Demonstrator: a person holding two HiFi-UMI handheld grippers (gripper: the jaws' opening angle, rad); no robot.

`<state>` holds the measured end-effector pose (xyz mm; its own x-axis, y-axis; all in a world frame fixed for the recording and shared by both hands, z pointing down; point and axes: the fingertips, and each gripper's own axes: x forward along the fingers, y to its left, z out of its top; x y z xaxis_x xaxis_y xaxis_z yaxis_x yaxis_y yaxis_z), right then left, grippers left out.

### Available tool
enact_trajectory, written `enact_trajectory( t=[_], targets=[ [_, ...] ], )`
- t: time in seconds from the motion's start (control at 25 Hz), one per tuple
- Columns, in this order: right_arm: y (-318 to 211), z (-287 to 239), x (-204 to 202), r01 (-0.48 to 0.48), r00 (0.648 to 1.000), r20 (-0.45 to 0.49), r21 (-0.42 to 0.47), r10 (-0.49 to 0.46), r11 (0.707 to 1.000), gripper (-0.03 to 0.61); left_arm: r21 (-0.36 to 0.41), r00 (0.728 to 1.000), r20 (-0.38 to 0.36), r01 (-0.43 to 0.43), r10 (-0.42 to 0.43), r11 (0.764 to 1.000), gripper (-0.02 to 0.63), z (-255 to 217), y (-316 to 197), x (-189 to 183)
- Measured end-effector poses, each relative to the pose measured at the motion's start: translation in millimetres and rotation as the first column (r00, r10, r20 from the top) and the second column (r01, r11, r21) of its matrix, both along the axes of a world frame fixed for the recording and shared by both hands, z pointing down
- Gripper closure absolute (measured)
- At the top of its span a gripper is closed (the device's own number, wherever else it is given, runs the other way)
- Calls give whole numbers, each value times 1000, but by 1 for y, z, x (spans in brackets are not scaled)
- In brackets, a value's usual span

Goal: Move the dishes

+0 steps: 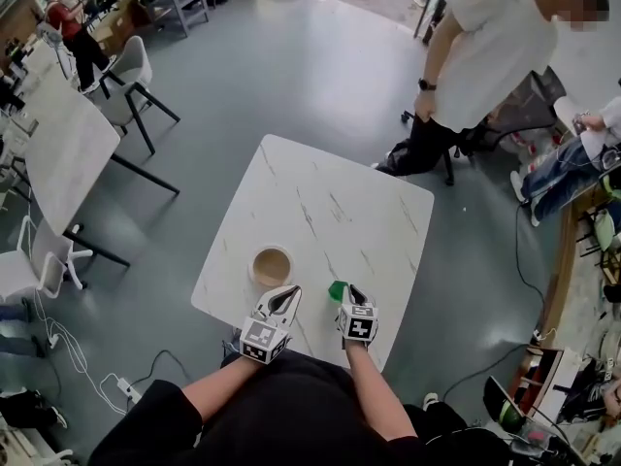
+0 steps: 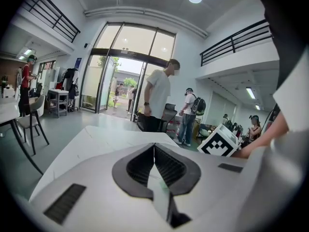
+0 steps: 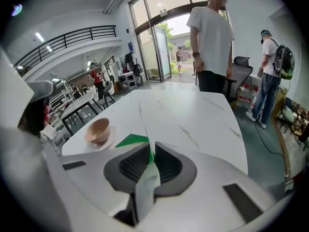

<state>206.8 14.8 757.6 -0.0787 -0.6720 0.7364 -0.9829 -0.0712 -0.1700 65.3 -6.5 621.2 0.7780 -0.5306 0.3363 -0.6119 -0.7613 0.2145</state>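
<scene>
Grippers observed low at the near edge of a white marble-patterned table [image 1: 330,197], both held by the seated operator.

Left gripper [image 1: 288,295]: jaws closed tip to tip, ribbed pads meeting along one line, nothing seen between them. Its tips point out across the table top.

Right gripper [image 1: 350,292]: jaws closed on a green flat piece [image 1: 337,290]. The piece is pinched at one edge; the rest projects forward and to the left of the tips as a flat green triangle lying over the table surface.

Task items: one tan bowl [image 1: 272,265], upright, seated on a pale plate [image 3: 105,143]. The pair stands on the table just ahead of the left gripper's tips, not touched by them. From the right gripper they lie forward and to the left, beyond the green piece and apart from it.

Surroundings: a person [image 1: 485,56] in a white shirt stands past the table's far edge, ahead of both grippers.
</scene>
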Motion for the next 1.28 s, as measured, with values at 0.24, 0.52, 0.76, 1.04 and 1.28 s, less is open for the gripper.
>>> enact_trajectory(
  t=[0.24,0.52,0.76,1.04,1.28],
  targets=[
    [8,11,1,-6,1000,28,-1,6,1000,531,3,1000,26,4,-4,1000,597,4,7,-2],
    [4,1,-3,4,999,43,6,-5,1000,522,4,999,41,12,-12,1000,597,-1,4,-14],
    [1,-41,-17,16,998,-60,63,-12,998,485,-8,999,42,-5,5,1000,597,-3,6,-39],
    [-23,-79,-45,14,999,-44,123,-9,992,486,-42,999,36,8,-6,999,597,2,-13,-61],
    [-42,-78,-100,32,999,16,99,-33,995,489,-53,999,20,-28,29,998,597,1,-32,-85]
  ],
)
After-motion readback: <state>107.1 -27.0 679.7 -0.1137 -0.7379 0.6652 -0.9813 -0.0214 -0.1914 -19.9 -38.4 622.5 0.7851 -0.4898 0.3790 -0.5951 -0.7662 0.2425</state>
